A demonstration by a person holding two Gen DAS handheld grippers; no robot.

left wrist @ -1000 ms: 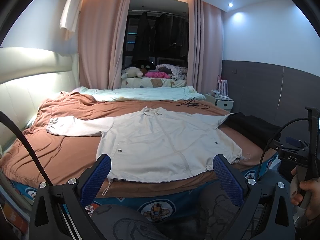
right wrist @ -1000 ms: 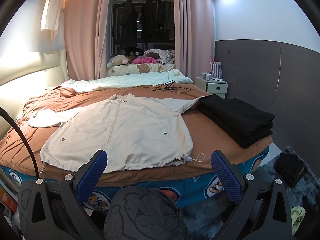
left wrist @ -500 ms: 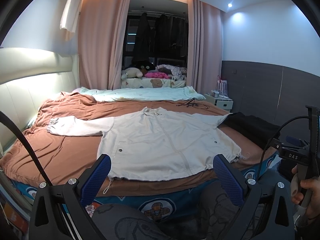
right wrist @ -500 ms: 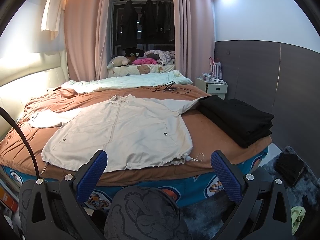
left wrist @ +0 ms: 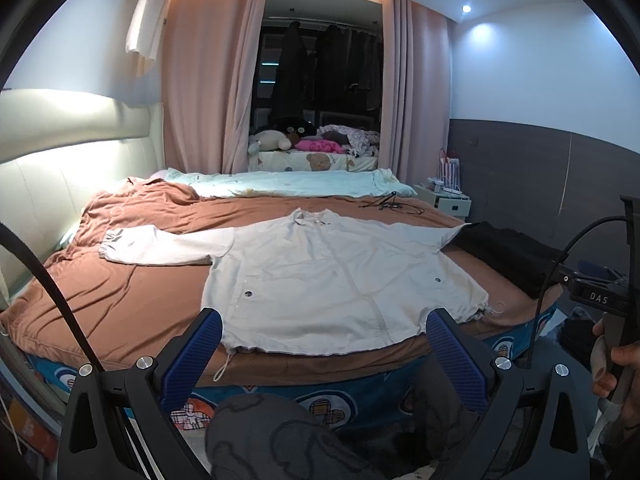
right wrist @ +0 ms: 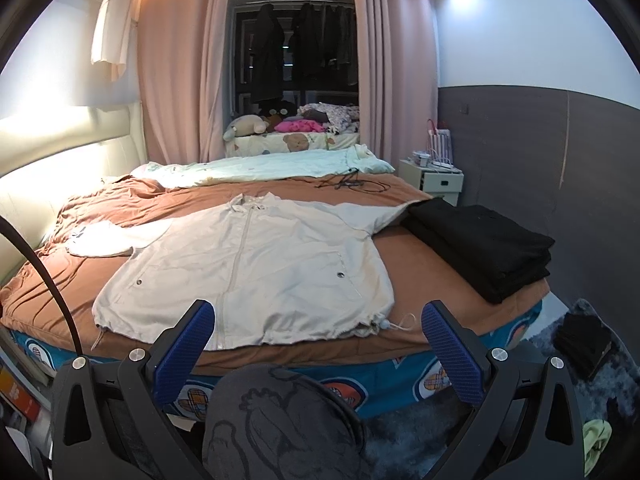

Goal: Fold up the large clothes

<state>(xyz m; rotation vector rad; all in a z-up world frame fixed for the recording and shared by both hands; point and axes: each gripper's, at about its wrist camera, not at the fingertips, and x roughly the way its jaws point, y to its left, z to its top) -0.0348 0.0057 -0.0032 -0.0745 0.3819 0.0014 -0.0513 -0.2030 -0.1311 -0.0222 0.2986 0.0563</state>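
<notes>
Along the near edge of the bed (left wrist: pixel 120 320), seen from the left wrist, a pale jacket (left wrist: pixel 332 276) lies flat, front up, its hem at that edge; one sleeve reaches toward the headboard side; the left gripper (left wrist: pixel 324 346) hovers short of the hem, spread wide and empty; a hand (left wrist: pixel 618 364) grips the other tool's handle at the right. From the right wrist, the right gripper (right wrist: pixel 318 340) also gapes wide, holding nothing, before the jacket (right wrist: pixel 256 268); a folded black stack (right wrist: pixel 480 246) sits at the bed's right edge, over the jacket's other sleeve.
</notes>
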